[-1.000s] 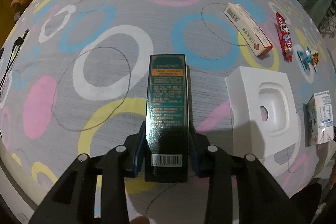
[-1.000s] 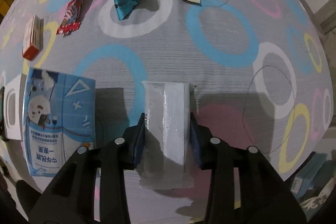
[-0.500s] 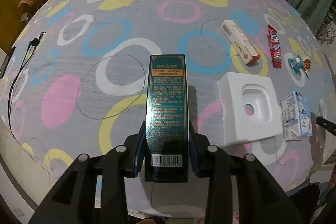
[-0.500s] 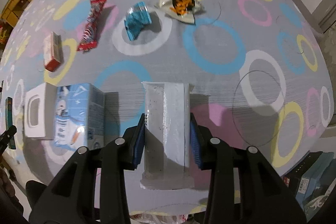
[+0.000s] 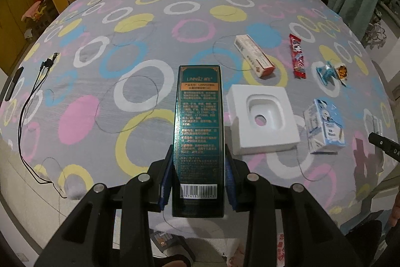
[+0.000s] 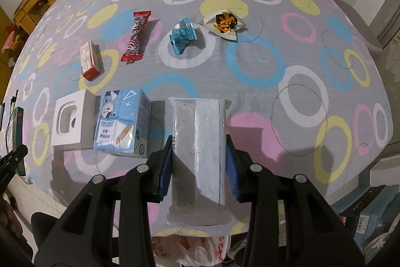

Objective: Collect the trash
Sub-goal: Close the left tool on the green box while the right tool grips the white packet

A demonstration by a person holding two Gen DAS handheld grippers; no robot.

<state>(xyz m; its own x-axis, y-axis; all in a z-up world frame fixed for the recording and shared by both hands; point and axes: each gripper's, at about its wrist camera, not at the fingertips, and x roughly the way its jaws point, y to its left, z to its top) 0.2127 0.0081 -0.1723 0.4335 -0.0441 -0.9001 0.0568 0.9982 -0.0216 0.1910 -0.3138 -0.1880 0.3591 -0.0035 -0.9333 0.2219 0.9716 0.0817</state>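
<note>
Both grippers are clamped on trash above the bed [image 5: 155, 46]. The left gripper [image 5: 197, 182] squeezes a dark green carton [image 5: 198, 126], the right gripper [image 6: 200, 167] a grey-white packet [image 6: 200, 147]. Each item's long axis runs straight ahead along the fingers, far end overhanging. The limp packet, held only near its lower half, could sag or slide out before reaching the plastic bag [image 6: 195, 249] below.

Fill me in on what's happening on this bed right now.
A person is clearing trash off the bed with two handheld grippers. The left gripper is shut on a dark green carton; the right gripper is shut on a grey-white packet. Left lying on the bed: a white foam tray, a blue milk carton, a red-ended box, a red candy wrapper, a blue wrapper and an orange-printed wrapper.
</note>
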